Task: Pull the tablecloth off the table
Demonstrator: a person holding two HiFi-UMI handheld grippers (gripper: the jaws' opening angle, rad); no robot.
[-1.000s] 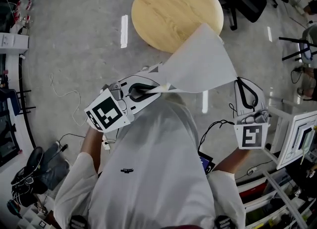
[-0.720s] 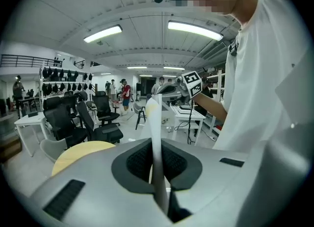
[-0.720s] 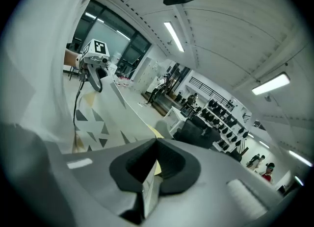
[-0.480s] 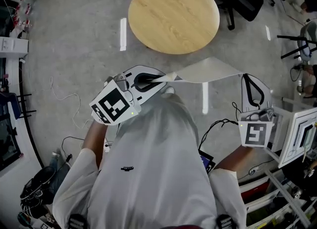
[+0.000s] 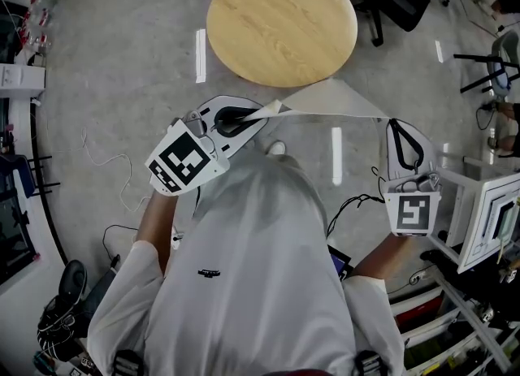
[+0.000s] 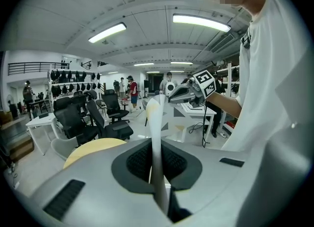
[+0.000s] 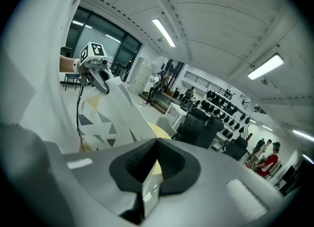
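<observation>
Left tool (image 5: 262, 114) and right tool (image 5: 391, 122) each clench an end of the cloth (image 5: 333, 100), stretched between them, off the worktop (image 5: 280, 21).

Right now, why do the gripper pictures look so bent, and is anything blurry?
Left gripper view: fisheye curving, dark corners, the tablecloth soft up close. Right gripper view: same bulge, ceiling lamps glaring. Head view: dimmer, sharp, lamp reflections streaking the floor.

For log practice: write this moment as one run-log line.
cloth: off table | left hand-held gripper: shut on cloth | right hand-held gripper: shut on cloth
</observation>
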